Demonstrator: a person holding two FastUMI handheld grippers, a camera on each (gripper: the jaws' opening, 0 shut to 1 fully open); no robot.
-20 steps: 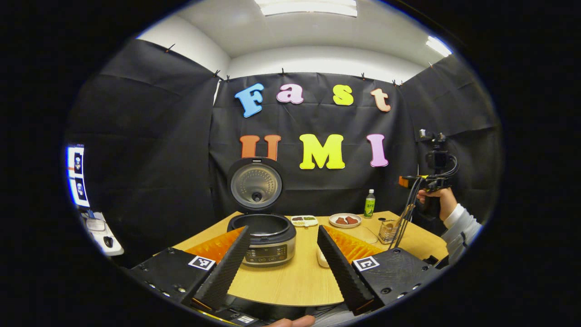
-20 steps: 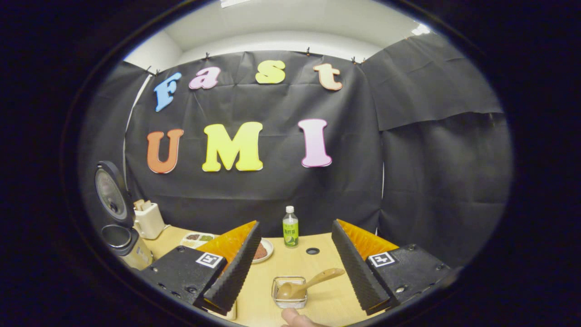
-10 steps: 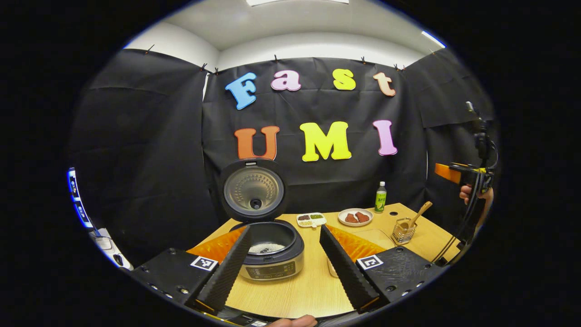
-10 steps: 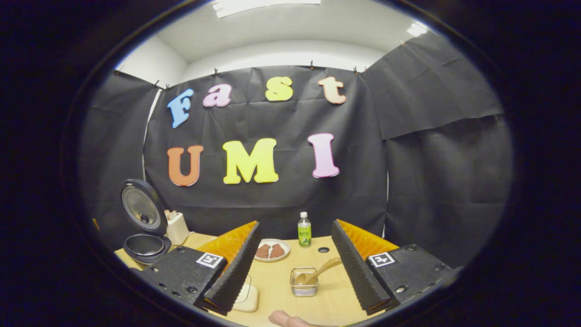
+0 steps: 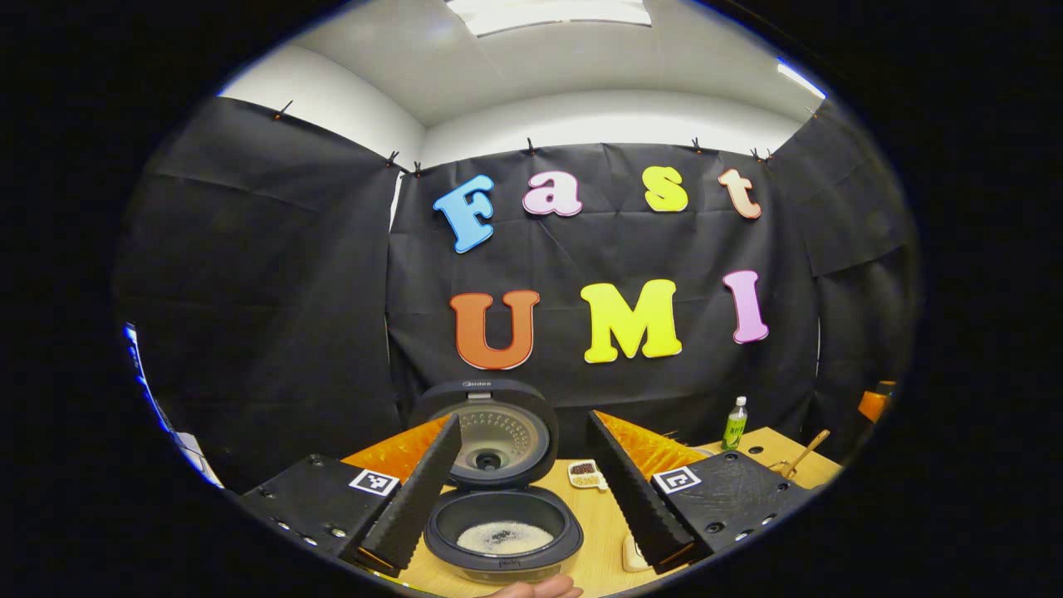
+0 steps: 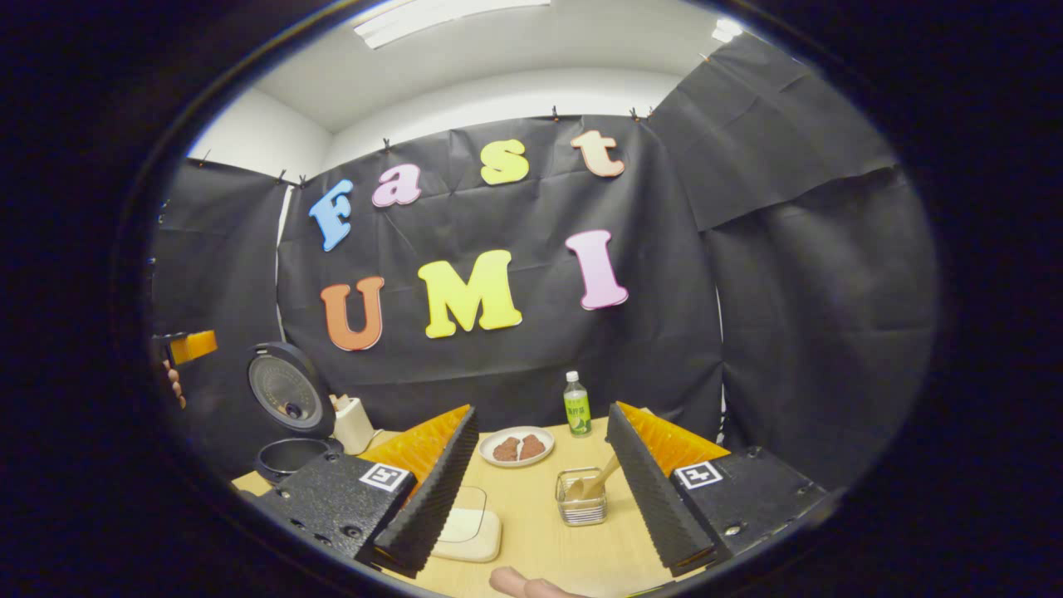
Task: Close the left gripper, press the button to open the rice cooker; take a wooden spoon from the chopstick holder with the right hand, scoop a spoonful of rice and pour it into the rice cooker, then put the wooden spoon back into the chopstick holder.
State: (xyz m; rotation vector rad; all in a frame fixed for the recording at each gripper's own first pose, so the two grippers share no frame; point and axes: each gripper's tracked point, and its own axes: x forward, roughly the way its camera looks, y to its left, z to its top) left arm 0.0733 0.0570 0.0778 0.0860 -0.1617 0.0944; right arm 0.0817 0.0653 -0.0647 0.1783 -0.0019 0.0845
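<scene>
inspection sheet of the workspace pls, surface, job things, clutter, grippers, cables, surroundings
surface: wooden table, no spills seen
job's things: cooker lid up, rice inside; spoon standing in holder
clutter: bottle, plate with food, white tray, small dish
grippers: left gripper open over cooker; right gripper open, holding nothing
cables: nothing seen
surroundings: black cloth walls, ceiling lights

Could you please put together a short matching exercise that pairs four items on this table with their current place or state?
Things:
1. rice cooker
2. wooden spoon
3. green bottle
4. round plate

States:
A. stands upright by the back wall
B. lid open, rice inside
C. rests in the chopstick holder
D. holds brown food pieces

Pairs: 1-B, 2-C, 3-A, 4-D
</scene>
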